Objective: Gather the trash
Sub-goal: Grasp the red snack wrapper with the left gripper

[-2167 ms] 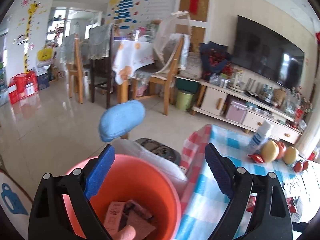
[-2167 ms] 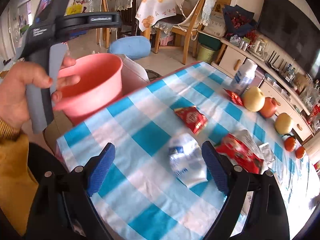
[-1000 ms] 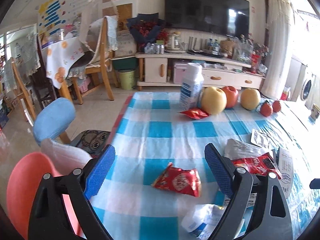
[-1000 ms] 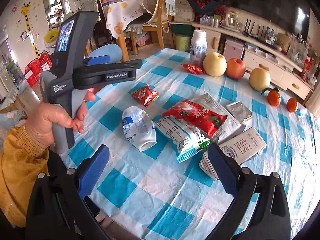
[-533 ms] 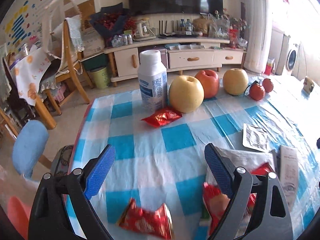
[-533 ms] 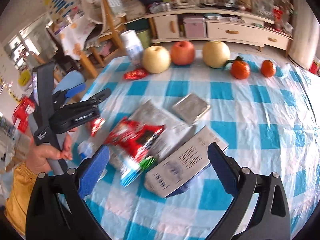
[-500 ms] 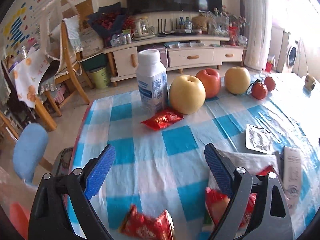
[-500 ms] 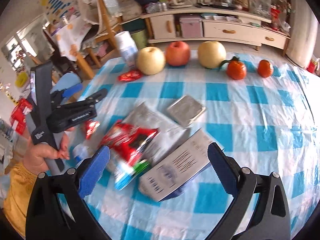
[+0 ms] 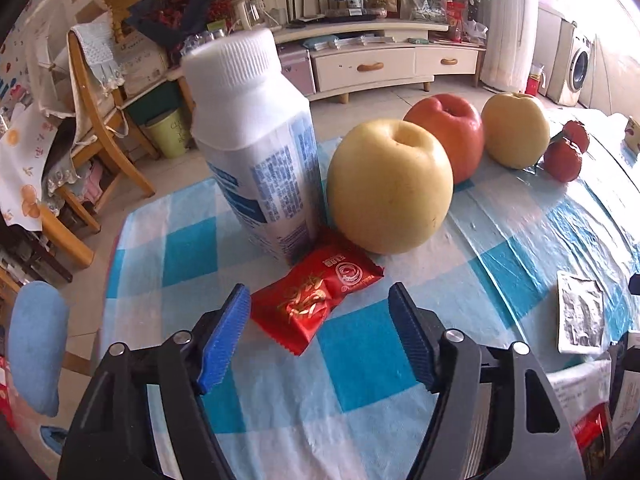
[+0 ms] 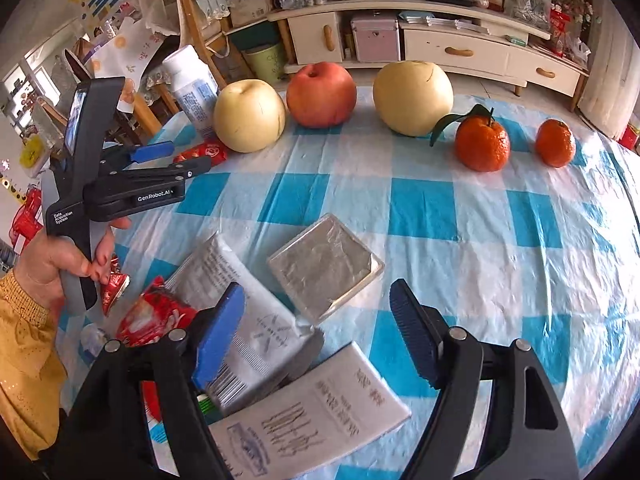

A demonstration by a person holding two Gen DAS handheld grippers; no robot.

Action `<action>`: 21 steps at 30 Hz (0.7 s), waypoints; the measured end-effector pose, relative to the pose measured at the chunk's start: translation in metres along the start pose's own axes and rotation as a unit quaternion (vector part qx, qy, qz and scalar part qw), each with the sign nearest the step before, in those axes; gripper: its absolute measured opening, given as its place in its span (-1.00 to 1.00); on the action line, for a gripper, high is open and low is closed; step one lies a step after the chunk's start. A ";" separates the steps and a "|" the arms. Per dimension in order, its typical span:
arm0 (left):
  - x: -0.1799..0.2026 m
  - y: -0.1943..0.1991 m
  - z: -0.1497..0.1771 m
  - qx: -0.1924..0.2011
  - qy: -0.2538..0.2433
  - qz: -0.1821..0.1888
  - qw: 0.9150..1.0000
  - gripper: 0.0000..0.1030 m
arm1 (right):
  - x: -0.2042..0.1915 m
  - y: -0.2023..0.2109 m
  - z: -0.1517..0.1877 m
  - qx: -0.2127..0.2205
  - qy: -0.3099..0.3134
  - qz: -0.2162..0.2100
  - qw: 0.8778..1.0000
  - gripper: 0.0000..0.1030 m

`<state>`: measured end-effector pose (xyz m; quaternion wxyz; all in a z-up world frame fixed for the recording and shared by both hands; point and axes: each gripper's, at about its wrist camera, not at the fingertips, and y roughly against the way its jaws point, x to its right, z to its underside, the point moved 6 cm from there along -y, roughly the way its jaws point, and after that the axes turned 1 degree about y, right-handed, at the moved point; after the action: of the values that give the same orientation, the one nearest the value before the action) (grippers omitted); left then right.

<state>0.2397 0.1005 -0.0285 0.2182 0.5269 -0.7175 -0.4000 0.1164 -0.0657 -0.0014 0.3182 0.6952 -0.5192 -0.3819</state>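
Observation:
On the blue-and-white checked tablecloth [image 9: 360, 360] a small red snack wrapper [image 9: 316, 300] lies in front of a white bottle [image 9: 252, 136]. My left gripper [image 9: 318, 300] hangs just above the wrapper. Its jaws are closing with the wrapper between them, and the blue pads [image 9: 224, 336] are not pressing on it. In the right wrist view a square silver foil packet [image 10: 326, 266] lies ahead of my right gripper [image 10: 316, 296]. Those jaws are closing too, with only the packet's near corner between them. A hand holds the left gripper [image 10: 180, 158] near the red wrapper [image 10: 204, 152].
A yellow pear [image 9: 388, 184], a red apple [image 9: 448, 136] and another pear [image 9: 514, 132] stand behind the wrapper, with two oranges [image 10: 482, 144] to the right. White paper pouches [image 10: 240, 304], a printed packet [image 10: 312, 420] and a red bag [image 10: 156, 316] lie near the right gripper.
Both grippers have moved forward over the table and lower. The left one has come up to the red wrapper by the bottle, the right one to the silver packet. Both pairs of jaws have narrowed.

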 end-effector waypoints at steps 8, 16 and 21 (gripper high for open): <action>0.006 -0.017 -0.007 -0.028 0.003 0.010 1.000 0.09 | 0.005 -0.024 -0.010 -0.003 0.000 -0.008 1.000 0.48; 0.011 -0.014 0.005 -0.024 0.010 0.011 1.000 -0.18 | -0.003 -0.046 -0.009 -0.017 0.061 0.007 0.998 0.45; 0.025 -0.005 0.016 -0.020 0.000 0.022 1.000 -0.21 | -0.007 -0.048 -0.008 -0.023 0.078 0.008 0.997 0.47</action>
<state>0.2222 0.0822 -0.0449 0.2376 0.5066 -0.7208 -0.4090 0.1450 -0.0459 -0.0360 0.3767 0.7109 -0.4897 -0.3359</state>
